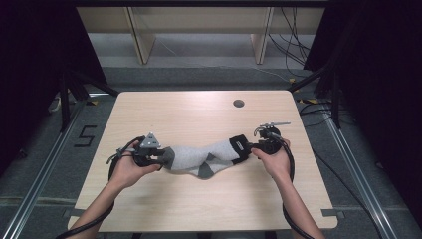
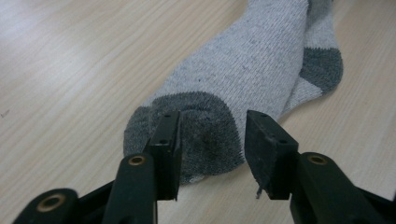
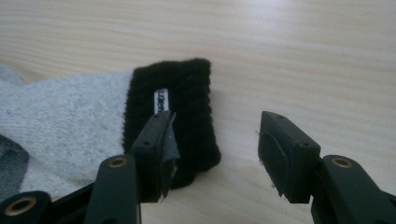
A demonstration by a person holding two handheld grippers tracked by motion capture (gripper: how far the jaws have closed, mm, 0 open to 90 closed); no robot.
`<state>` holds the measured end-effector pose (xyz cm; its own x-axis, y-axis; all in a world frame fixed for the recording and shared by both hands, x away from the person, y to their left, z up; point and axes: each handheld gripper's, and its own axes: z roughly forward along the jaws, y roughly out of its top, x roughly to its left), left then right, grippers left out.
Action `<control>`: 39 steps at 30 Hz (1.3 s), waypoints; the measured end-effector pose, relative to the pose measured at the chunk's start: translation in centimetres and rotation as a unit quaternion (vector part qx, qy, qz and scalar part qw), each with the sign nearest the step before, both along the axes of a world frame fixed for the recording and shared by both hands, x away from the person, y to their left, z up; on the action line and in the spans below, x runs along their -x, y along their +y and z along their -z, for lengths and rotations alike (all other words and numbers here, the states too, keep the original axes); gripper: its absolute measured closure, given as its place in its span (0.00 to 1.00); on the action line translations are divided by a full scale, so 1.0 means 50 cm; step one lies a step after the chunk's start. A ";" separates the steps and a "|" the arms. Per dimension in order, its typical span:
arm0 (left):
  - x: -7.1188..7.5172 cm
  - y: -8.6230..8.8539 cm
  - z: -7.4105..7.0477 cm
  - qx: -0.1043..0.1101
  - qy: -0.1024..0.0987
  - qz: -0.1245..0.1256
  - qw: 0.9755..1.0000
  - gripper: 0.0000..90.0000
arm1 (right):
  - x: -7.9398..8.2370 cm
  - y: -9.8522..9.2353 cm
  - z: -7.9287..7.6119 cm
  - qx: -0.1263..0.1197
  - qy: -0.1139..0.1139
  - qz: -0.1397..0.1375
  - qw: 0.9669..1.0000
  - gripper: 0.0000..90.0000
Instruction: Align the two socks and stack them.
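A grey sock [image 1: 199, 157] with dark grey toe and heel patches and a black cuff [image 1: 240, 145] lies flat across the front middle of the wooden table [image 1: 199, 114]. At its left end my left gripper [image 1: 164, 158] straddles the dark toe [image 2: 205, 126]; its jaws stand apart, one over the toe, the other a little clear of it. In the left gripper view the left gripper [image 2: 212, 119] holds nothing tight. My right gripper [image 3: 217, 121] is open at the cuff [image 3: 187, 93], one jaw over the cuff's near edge, the other over bare wood. A white label [image 3: 161, 100] shows on the cuff.
A round cable hole [image 1: 238, 103] sits at the table's back right. Bare wood lies all round the sock. Beyond the far edge stand wooden furniture legs [image 1: 142, 40] and loose cables [image 1: 293, 45] on the floor. Black stands flank both sides.
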<state>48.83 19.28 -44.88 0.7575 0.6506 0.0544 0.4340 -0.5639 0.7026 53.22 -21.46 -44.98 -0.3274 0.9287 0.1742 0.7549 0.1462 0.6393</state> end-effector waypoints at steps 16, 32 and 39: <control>-0.027 -0.030 0.057 -0.003 0.052 -0.032 0.998 0.90 | -0.008 0.037 0.026 -0.012 0.034 0.009 0.999 0.83; -0.015 -0.007 -0.015 0.014 0.012 -0.034 0.999 0.94 | 0.009 0.025 -0.009 -0.008 -0.006 -0.016 1.000 0.93; 0.008 0.019 -0.077 0.016 -0.011 -0.038 0.999 0.94 | 0.051 0.033 -0.061 -0.032 -0.002 -0.030 0.999 0.93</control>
<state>48.43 20.22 -41.05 0.7052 0.7074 0.0479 0.4592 -0.5071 0.7294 50.65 -19.81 -41.93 -0.3832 0.8944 0.2306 0.7435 0.1505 0.6516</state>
